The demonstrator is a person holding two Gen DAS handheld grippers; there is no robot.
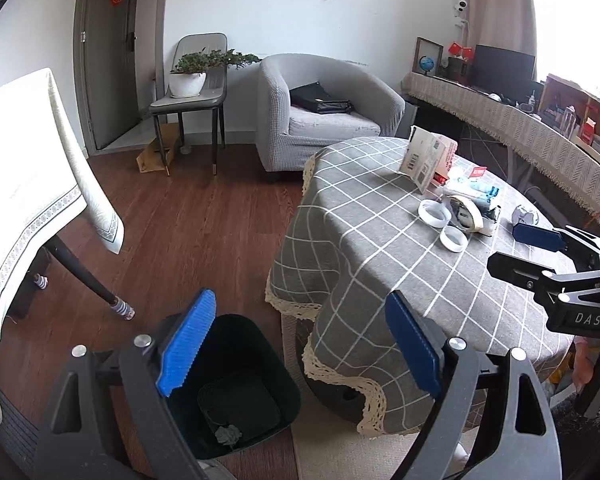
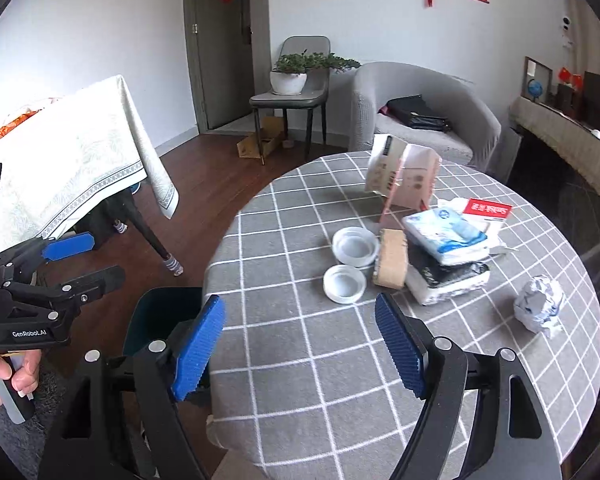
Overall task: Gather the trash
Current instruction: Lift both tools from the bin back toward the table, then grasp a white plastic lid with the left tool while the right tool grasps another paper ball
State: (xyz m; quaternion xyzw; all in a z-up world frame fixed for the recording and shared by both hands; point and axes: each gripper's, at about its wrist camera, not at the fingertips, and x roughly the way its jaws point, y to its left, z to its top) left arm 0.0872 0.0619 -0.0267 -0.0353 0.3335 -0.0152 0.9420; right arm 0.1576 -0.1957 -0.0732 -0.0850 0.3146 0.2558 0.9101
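My left gripper (image 1: 300,344) hangs spread wide and empty right above the dark bin (image 1: 236,388), where one small crumpled scrap (image 1: 228,435) lies on the bottom. My right gripper (image 2: 300,348) is spread too, holding nothing, low over the near edge of the round worktop (image 2: 308,360). The crumpled paper ball (image 2: 540,308) sits ahead and off to its right, apart from the clutter of lids, tape roll and packets further ahead. I'd swing right, straddle the ball with both pads, squeeze gently so it doesn't skid, then carry it to the bin beneath my left.
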